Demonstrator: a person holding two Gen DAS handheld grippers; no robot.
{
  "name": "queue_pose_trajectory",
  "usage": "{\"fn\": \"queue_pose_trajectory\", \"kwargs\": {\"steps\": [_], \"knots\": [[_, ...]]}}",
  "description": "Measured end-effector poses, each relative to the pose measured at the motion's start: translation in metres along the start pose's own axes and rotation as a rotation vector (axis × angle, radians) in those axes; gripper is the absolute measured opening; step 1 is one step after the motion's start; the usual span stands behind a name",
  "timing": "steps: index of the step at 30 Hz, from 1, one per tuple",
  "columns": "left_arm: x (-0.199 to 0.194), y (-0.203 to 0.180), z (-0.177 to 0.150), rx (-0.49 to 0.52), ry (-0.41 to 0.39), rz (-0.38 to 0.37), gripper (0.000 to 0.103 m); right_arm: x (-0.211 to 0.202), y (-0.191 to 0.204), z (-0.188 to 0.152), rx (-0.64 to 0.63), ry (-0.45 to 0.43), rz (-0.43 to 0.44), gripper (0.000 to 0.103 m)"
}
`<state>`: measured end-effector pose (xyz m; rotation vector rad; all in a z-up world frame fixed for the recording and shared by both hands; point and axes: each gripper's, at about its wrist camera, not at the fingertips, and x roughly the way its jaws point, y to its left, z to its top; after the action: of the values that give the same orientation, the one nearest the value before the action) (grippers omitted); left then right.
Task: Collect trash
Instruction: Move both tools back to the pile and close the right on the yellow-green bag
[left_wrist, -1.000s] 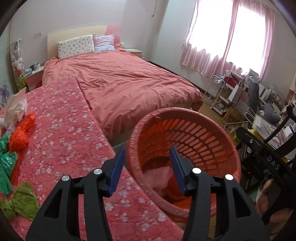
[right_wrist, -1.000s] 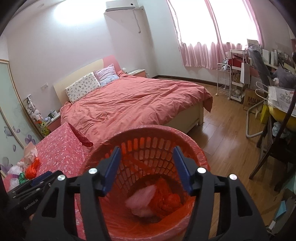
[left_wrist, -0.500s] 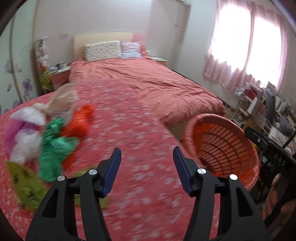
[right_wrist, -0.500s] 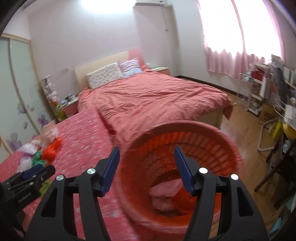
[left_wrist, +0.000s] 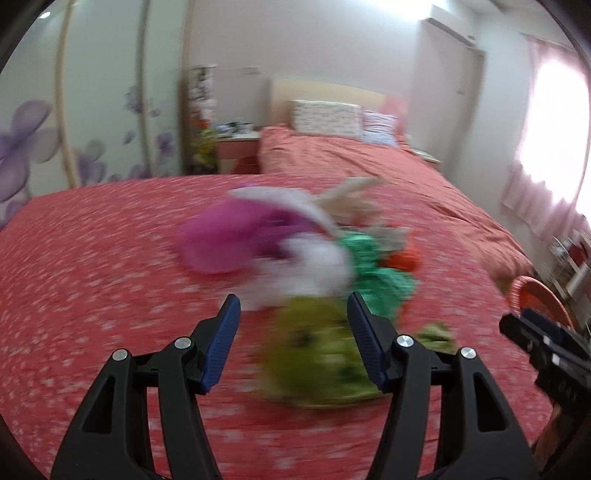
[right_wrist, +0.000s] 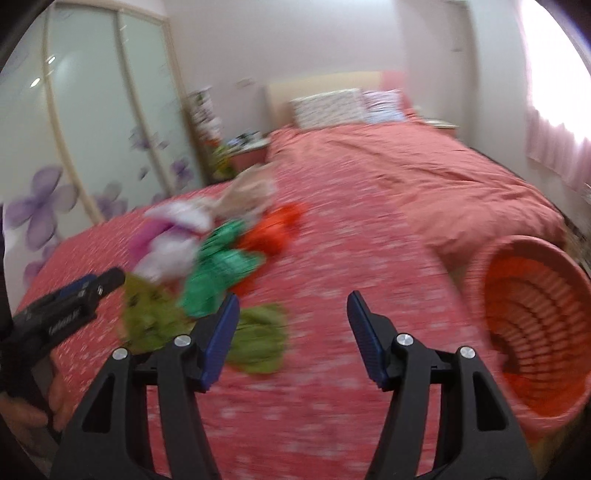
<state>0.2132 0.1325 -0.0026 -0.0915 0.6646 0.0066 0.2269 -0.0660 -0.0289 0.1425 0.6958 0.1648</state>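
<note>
A heap of crumpled plastic bags lies on the red flowered tablecloth (left_wrist: 92, 277): purple (left_wrist: 229, 240), white (left_wrist: 310, 269), green (left_wrist: 380, 273), orange (left_wrist: 404, 258), beige (left_wrist: 351, 199) and yellow-green (left_wrist: 317, 354). My left gripper (left_wrist: 293, 297) is open over the yellow-green bag, its pads off it. My right gripper (right_wrist: 293, 295) is open with its jaws closing a little and only bare cloth between them. A small yellow-green scrap (right_wrist: 258, 339) lies by its left finger. The orange slatted basket (right_wrist: 532, 317) stands at the table's right edge.
A bed with a red cover (right_wrist: 424, 173) and pillows fills the far side. A wardrobe with purple flowers (right_wrist: 92, 129) and a nightstand (left_wrist: 236, 147) stand at the left. The left gripper's tip (right_wrist: 110, 278) shows at the left of the right wrist view.
Both grippers have swung left, away from the basket and over the table. The bag heap has come to the middle of the left view; the basket has slid to the right edge.
</note>
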Motion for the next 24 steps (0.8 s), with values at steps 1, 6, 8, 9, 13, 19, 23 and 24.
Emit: {"fn": "queue_pose_trajectory", "kwargs": {"steps": [1, 6, 8, 9, 13, 19, 23, 24], "knots": [[0.0, 0.008, -0.001, -0.012, 0.0, 0.016, 0.06, 0.007, 0.013, -0.002, -0.021, 0.018, 0.019, 0.055], [-0.001, 0.046, -0.005, -0.057, 0.006, 0.094, 0.06, 0.032, 0.057, -0.01, -0.083, 0.082, 0.068, 0.05], [0.0, 0.058, -0.007, -0.084, 0.013, 0.107, 0.06, 0.037, 0.067, -0.013, -0.096, 0.099, 0.075, 0.049], [-0.001, 0.063, -0.008, -0.096, 0.007, 0.111, 0.06, 0.04, 0.073, -0.014, -0.103, 0.109, 0.077, 0.049], [0.0, 0.074, -0.012, -0.118, 0.012, 0.115, 0.064, 0.052, 0.087, -0.019, -0.141, 0.149, 0.073, 0.044], [0.005, 0.075, -0.014, -0.116, 0.016, 0.103, 0.064, 0.064, 0.084, -0.027, -0.185, 0.2, 0.032, 0.022], [0.008, 0.063, -0.012, -0.094, 0.019, 0.081, 0.064, 0.057, 0.07, -0.027, -0.175, 0.192, 0.007, 0.017], [0.008, 0.059, -0.012, -0.086, 0.019, 0.074, 0.064, 0.054, 0.065, -0.027, -0.167, 0.188, 0.002, 0.017]]}}
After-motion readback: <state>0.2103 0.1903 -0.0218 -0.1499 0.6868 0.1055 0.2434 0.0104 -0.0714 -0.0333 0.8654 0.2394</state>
